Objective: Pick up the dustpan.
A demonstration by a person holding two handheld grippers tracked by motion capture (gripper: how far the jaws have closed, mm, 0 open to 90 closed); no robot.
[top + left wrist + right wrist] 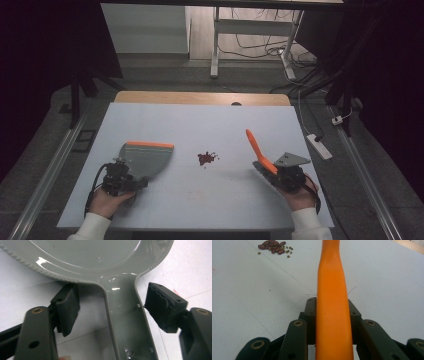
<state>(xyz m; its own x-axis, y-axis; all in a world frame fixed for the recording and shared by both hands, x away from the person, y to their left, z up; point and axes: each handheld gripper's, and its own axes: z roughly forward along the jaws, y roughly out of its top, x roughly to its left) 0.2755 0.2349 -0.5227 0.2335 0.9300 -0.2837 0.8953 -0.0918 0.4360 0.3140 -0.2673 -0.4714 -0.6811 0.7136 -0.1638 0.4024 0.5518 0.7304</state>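
Note:
A grey dustpan (146, 158) with an orange lip lies flat on the white tabletop (200, 125) at the left. My left gripper (120, 176) stands open around its handle (127, 325); the left pad (67, 306) is clear of the handle, and the right pad (162, 307) is close beside it. At the right, my right gripper (281, 174) is shut on a long orange brush handle (257, 147) that slants up and away from the hand. The orange handle (333, 302) sits squeezed between both jaws. A small heap of dark red beans (206, 158) lies between the two tools.
Beans (274, 246) show far ahead and left in the right gripper view. A wooden strip (200, 97) runs along the table's far edge. A white power strip (320, 146) lies on the floor off the right edge, with desk legs and cables behind.

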